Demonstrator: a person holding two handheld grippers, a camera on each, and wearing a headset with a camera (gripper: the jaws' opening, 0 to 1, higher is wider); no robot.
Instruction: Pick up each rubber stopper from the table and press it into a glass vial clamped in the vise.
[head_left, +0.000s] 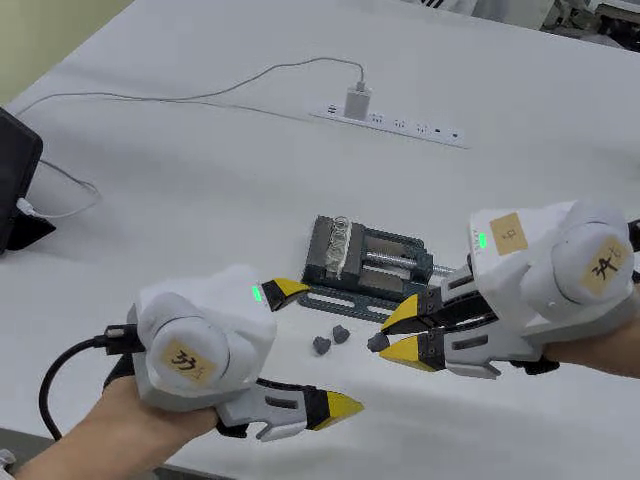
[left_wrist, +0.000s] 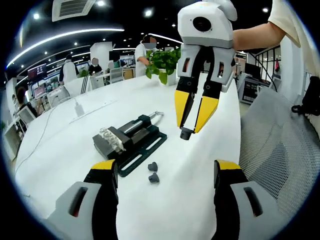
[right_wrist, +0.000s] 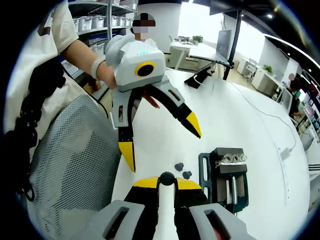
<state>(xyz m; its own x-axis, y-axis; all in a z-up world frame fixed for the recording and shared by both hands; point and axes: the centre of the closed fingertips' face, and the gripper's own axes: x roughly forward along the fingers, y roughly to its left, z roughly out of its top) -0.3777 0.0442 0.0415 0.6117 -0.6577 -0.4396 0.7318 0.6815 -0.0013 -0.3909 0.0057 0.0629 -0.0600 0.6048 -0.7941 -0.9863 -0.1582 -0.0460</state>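
Observation:
A dark vise stands mid-table with clear glass vials clamped in a row at its left end. Two dark rubber stoppers lie on the table just in front of it. My right gripper is shut on a third stopper, held at its yellow tips just right of those two. That stopper shows between the tips in the right gripper view. My left gripper stands open, its jaws wide apart, to the left of the loose stoppers, with nothing between them.
A white power strip with a plugged charger and cable lies at the back. A black device sits at the left edge. A mesh chair stands beside the table. People stand far off in the room.

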